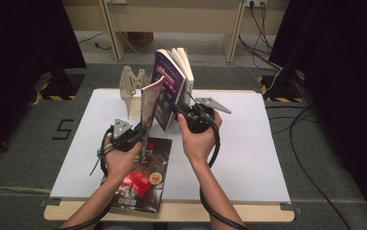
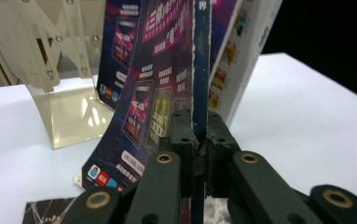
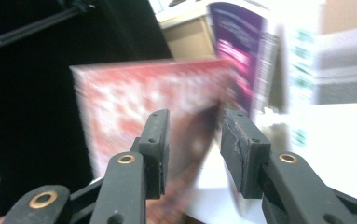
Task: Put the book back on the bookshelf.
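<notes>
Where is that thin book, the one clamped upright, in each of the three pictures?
High view: thin book at centre, clamped by the left hand-held gripper.
Left gripper view: centre, edge-on between shut jaws.
Right gripper view: blurred red cover, left of centre.
Shared landmark: thicker purple book beside it.

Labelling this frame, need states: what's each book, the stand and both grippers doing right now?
left gripper: shut on thin book's edge
thin book: upright, held
purple book: standing, pages fanned open, against the stand
dark magazine: flat on table
book stand: upright
right gripper: open, nothing between pads
</notes>
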Demonstrator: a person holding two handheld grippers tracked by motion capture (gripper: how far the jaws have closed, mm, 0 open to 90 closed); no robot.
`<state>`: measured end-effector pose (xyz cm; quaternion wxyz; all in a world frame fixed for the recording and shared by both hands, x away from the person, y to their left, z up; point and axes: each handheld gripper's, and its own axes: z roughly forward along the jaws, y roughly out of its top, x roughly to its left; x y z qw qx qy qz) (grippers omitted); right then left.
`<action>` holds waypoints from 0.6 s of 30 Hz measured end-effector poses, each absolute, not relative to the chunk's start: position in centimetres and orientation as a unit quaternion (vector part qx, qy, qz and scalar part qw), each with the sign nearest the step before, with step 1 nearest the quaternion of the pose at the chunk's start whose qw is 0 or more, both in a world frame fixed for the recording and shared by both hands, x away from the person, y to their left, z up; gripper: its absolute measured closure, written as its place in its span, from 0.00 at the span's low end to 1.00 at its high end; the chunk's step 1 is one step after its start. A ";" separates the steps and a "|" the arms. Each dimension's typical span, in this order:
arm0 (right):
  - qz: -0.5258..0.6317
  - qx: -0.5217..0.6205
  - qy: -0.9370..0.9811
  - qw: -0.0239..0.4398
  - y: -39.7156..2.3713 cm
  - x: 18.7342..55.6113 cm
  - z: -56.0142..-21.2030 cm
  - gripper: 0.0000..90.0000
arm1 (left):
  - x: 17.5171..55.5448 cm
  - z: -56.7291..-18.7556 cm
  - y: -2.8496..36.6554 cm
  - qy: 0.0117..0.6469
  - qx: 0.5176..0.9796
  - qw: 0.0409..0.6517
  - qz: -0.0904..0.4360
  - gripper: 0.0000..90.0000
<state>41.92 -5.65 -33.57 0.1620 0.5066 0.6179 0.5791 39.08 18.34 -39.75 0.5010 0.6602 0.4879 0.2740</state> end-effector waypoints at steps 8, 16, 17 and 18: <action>0.549 0.553 0.606 0.161 -10.0 41.2 -37.6 0.71 | 40.0 -38.2 19.0 0.488 0.638 0.517 0.297 0.94; 0.525 0.579 0.600 0.170 -13.0 40.6 -40.2 0.70 | 41.3 -37.0 19.0 0.489 0.618 0.533 0.309 0.94; 0.520 0.583 0.600 0.171 -13.2 40.5 -40.5 0.70 | 41.5 -36.8 18.9 0.489 0.617 0.533 0.311 0.94; 0.516 0.585 0.601 0.173 -13.5 40.4 -40.9 0.70 | 41.6 -36.7 18.8 0.489 0.615 0.532 0.316 0.94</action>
